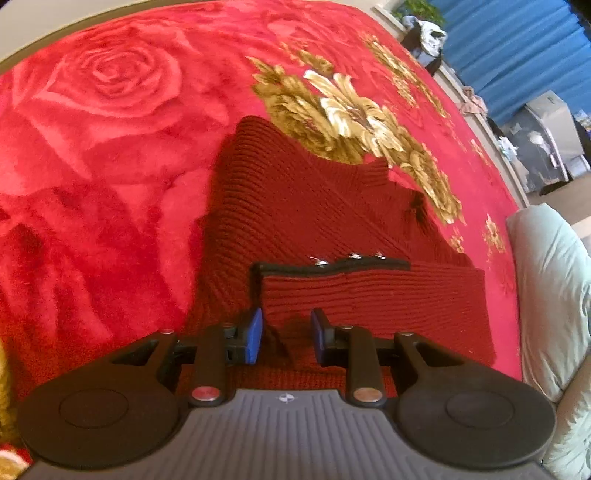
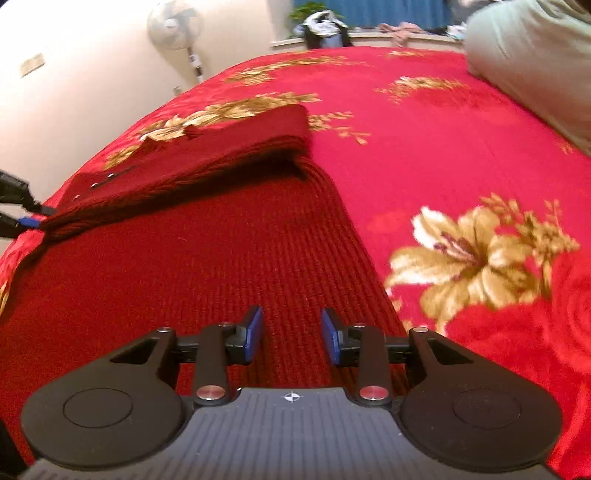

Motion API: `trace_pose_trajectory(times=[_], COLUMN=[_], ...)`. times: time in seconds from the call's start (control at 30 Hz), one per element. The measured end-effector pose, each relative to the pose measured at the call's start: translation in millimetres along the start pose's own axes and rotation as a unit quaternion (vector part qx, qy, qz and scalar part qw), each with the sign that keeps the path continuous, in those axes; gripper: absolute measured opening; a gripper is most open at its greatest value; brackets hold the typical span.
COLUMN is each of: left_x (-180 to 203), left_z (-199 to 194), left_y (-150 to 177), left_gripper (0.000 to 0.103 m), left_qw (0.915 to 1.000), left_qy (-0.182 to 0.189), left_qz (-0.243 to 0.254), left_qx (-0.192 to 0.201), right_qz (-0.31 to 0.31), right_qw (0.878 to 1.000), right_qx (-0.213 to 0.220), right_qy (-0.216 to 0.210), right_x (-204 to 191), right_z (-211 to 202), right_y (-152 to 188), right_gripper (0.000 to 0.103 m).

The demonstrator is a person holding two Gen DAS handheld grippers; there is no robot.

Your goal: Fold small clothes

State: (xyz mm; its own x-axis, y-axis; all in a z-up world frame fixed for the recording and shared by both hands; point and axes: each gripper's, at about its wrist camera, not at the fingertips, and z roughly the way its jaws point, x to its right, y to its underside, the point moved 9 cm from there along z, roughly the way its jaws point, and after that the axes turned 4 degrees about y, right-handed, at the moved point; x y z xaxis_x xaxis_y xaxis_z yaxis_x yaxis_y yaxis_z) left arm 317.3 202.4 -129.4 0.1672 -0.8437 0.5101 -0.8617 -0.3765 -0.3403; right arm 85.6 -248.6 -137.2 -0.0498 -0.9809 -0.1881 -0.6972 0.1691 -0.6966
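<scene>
Both grippers open: left gripper point(image 1: 286, 334) and right gripper point(image 2: 291, 332) over the sweater point(image 2: 184, 266). Each should pinch one near hem corner, lift evenly, fold far.

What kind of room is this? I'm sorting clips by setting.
Most likely a bedroom. The dark red knit garment lies on a red floral blanket spread over what looks like a bed, a pale pillow sits at its edge, and a standing fan is by the wall.
</scene>
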Motion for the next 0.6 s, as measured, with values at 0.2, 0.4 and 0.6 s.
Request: trace_pose_trajectory(times=[0.2, 0.4, 0.6], left_x=[12.1, 34.6, 33.0], left_z=[-6.7, -25.0, -32.8], left_y=[-7.9, -25.1, -27.3], left_gripper=[0.003, 0.01, 0.01], left_qw=[0.9919, 0.9615, 0.9596], left_qy=[-0.058, -0.105, -0.1], left_qz=[0.097, 0.204, 0.196], left_qx=[0.058, 0.151, 0.176], right_qz=[0.001, -0.012, -0.024], right_qw=[1.0, 1.0, 1.0], right_qx=[0.005, 0.003, -0.001], right_qy=[-0.008, -0.004, 0.008], right_x=[-5.5, -6.9, -9.6], right_z=[10.8, 10.0, 12.6], right_y=[-10.0, -10.7, -10.4], right_gripper=[0.039, 0.039, 0.039])
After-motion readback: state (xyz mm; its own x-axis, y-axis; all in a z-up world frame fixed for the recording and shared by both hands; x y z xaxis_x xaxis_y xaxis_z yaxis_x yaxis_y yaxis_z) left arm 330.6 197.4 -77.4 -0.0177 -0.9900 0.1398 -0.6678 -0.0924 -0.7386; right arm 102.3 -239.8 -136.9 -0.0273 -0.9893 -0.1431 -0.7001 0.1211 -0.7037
